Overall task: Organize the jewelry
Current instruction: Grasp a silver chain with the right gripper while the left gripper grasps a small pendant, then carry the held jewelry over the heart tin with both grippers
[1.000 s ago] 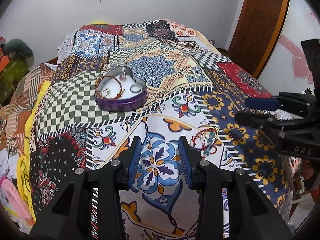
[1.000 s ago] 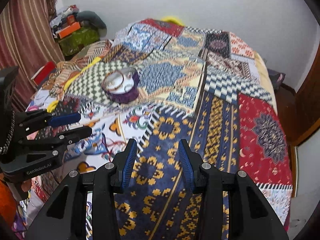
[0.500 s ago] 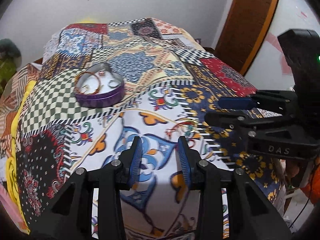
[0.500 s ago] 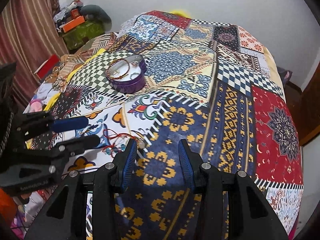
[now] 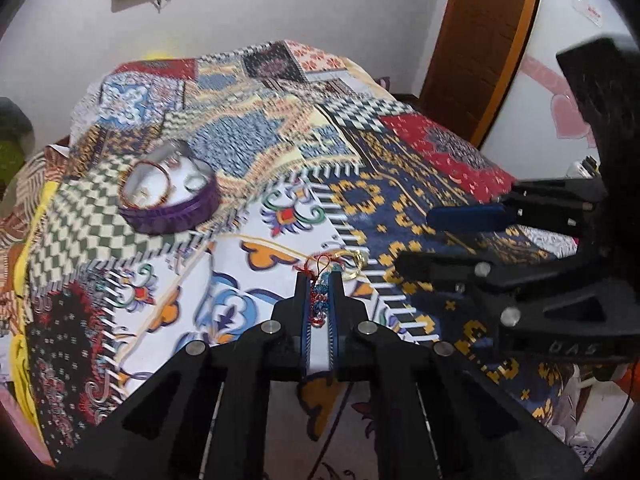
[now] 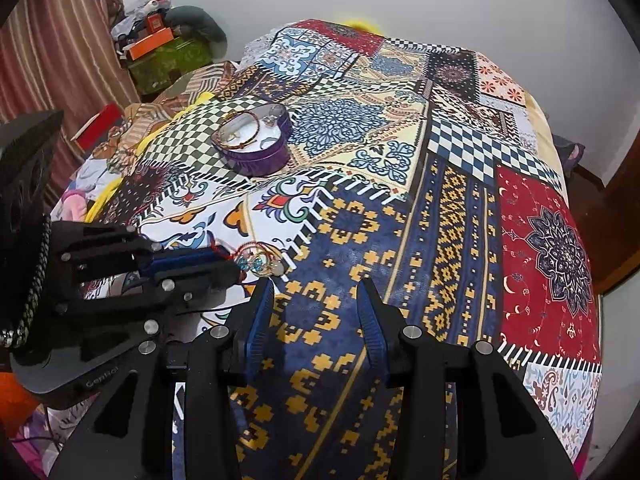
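Note:
A red-cord bracelet with blue beads and a gold ring (image 5: 326, 276) lies on the patterned bedspread. My left gripper (image 5: 319, 280) is shut on its beaded part; in the right wrist view it (image 6: 236, 266) reaches in from the left, with the bracelet (image 6: 256, 258) at its tips. A purple heart-shaped tin (image 5: 170, 196) (image 6: 256, 140) holds a bangle and small pieces further back on the checkered patch. My right gripper (image 6: 316, 292) is open and empty over the blue-and-yellow patch, just right of the bracelet; it shows in the left wrist view (image 5: 420, 240).
The patchwork bedspread (image 6: 440, 208) covers the whole bed. Clutter and boxes (image 6: 156, 44) sit beyond the bed's far left corner by a striped curtain. A wooden door (image 5: 480, 40) stands to the right.
My left gripper moved forward to the bracelet and closed on it. My right gripper stayed open and shifted closer to the bracelet.

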